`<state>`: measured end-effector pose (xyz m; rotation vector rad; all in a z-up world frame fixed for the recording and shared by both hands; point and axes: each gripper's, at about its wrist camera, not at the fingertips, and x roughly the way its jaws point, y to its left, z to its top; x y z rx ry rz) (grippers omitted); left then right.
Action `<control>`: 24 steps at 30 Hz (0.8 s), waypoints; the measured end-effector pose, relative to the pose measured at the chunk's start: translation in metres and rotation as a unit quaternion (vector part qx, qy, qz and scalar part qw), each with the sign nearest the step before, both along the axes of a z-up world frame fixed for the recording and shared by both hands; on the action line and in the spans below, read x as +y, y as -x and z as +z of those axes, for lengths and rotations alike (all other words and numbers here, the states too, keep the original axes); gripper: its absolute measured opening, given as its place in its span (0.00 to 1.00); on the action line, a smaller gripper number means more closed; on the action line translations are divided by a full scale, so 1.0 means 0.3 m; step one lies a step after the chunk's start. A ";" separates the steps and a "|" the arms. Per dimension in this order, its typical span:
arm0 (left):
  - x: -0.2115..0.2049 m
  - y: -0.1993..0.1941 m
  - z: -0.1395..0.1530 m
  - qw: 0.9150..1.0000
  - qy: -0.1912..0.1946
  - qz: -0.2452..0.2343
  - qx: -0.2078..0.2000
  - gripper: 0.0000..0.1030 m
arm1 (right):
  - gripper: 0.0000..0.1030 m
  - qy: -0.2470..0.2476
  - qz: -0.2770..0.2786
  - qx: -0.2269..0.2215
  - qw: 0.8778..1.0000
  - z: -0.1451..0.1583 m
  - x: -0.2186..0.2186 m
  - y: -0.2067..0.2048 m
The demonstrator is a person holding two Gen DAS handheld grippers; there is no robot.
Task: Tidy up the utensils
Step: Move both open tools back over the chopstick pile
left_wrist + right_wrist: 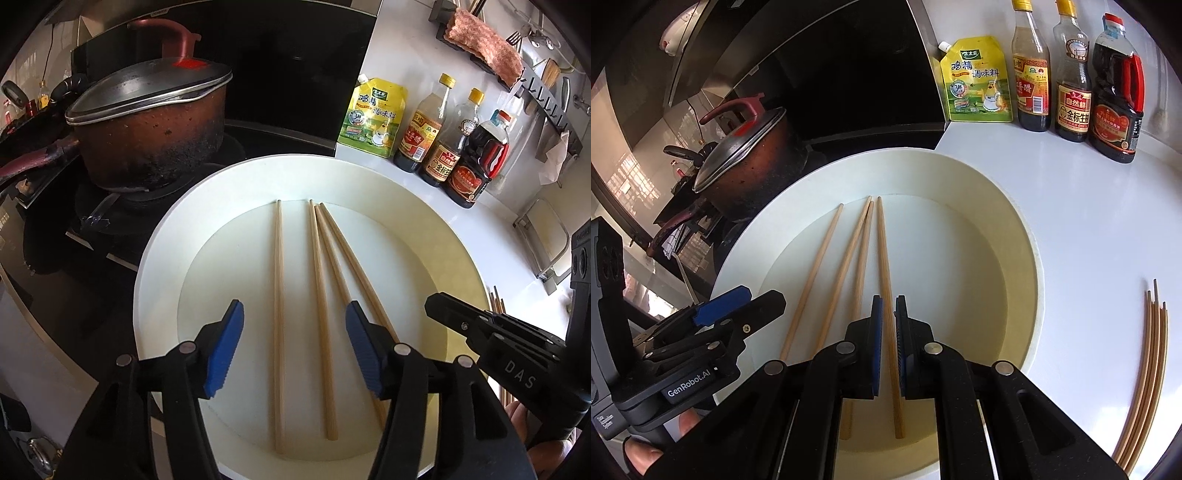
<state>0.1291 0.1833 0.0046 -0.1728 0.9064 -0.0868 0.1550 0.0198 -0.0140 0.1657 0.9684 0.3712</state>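
Four wooden chopsticks (277,295) lie lengthwise on a large white plate (155,258). My left gripper (295,310) hovers over the plate's near part, open, blue pads wide apart. Two chopsticks lie below the gap, untouched. In the right wrist view, my right gripper (888,301) is shut on the rightmost chopstick (882,258), which runs between its blue pads. The black tip of the right gripper (443,308) also shows at the right of the left wrist view. The left gripper (738,306) appears at the left of the right wrist view.
A bundle of several more chopsticks (1152,350) lies on the white counter right of the plate (757,240). A lidded brown pot (155,140) sits on the stove at the left. A yellow pouch (373,114) and sauce bottles (476,162) stand behind.
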 end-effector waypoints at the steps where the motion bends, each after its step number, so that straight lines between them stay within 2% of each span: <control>1: -0.002 0.005 0.002 1.000 -0.002 0.000 -0.001 0.55 | 0.06 -0.001 0.000 -0.001 1.000 0.003 -0.004 0.006; 13: -0.055 0.075 0.043 1.000 -0.016 -0.008 -0.019 0.62 | 0.10 -0.011 -0.006 -0.025 1.000 0.056 -0.056 0.093; 20: -0.121 0.106 0.063 0.999 -0.024 -0.023 -0.027 0.66 | 0.17 -0.001 -0.017 -0.043 0.999 0.086 -0.114 0.161; 24: -0.172 0.122 0.074 0.998 -0.028 -0.036 -0.031 0.67 | 0.18 -0.001 -0.029 -0.051 0.998 0.098 -0.162 0.198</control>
